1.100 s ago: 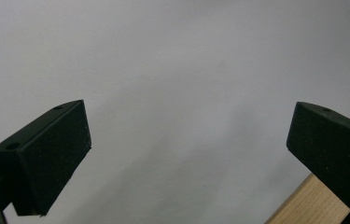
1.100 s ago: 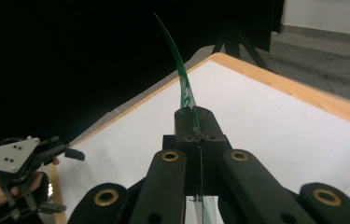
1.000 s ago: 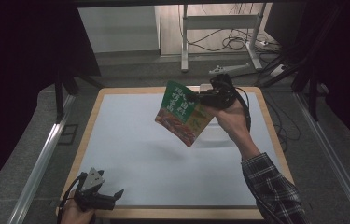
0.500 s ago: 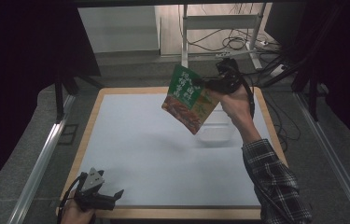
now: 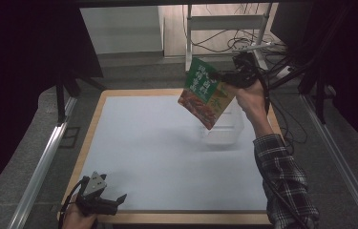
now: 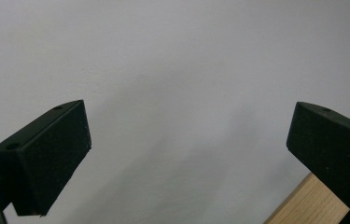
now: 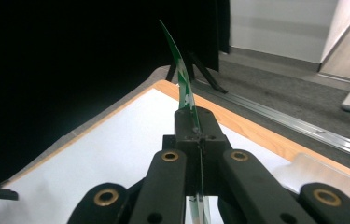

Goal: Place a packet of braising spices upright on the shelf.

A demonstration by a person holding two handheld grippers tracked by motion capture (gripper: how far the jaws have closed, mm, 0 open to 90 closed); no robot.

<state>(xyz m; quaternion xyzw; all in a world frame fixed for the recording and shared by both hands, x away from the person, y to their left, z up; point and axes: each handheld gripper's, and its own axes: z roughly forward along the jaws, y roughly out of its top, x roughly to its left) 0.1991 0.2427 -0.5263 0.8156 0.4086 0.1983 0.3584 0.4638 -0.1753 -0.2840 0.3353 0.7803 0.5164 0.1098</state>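
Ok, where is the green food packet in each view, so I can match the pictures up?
High view: the green packet hangs upper right of centre, clamped at its edge by the right tool, above a clear container.
Left gripper view: no packet here; open jaws over the white mat.
Right gripper view: packet edge-on, rising at centre from the shut jaws.
Shared landmark: the white mat with its wooden rim.

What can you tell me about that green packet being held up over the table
The green packet is a flat, glossy pouch with white lettering above a reddish food picture. It hangs tilted in the air above the far right of the table, over a clear container. The right gripper is shut on its edge; nothing else touches it.
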